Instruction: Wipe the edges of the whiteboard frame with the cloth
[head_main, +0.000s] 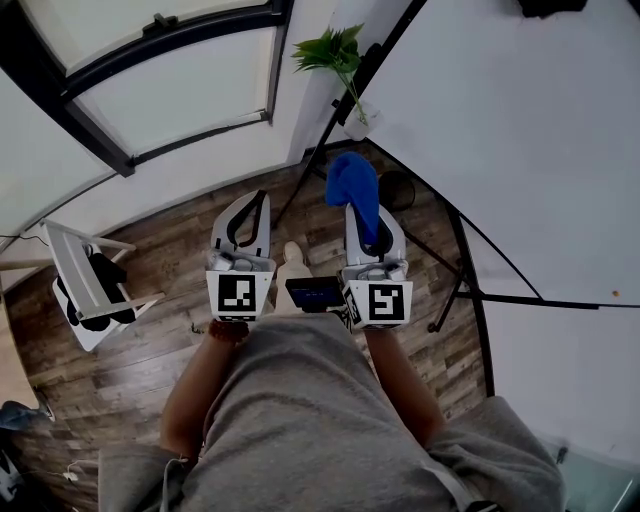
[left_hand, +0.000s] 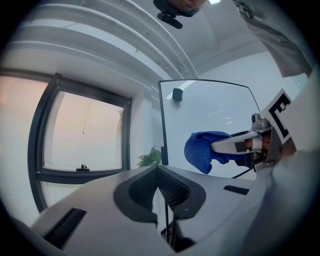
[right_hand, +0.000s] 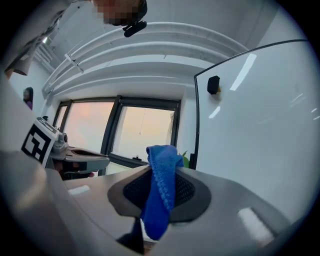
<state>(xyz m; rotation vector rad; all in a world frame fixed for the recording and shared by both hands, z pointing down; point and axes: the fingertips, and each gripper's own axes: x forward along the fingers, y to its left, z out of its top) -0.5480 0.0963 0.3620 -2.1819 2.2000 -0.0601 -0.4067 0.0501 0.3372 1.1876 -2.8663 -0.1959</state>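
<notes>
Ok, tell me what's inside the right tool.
A blue cloth, pinched in the right tool, its ends sticking out. The gripped part is covered by the jaws.

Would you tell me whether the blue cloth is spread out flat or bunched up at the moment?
Bunched up: the cloth is a crumpled wad pinched between the jaws of the right gripper, not spread flat.

We see the whiteboard (head_main: 520, 150) on the right, its stand on the floor (head_main: 150, 350). Just left of the whiteboard is the right gripper (head_main: 366, 222), with the cloth (head_main: 355, 190) between its fingers (right_hand: 187, 192) and sticking out ahead. The left gripper (head_main: 248, 205) is farther left of the whiteboard, beside the right one. The plant (head_main: 335, 55) sits at the whiteboard's left edge, beyond the cloth. The window (head_main: 170, 90) lies further left of the whiteboard, past the plant.
</notes>
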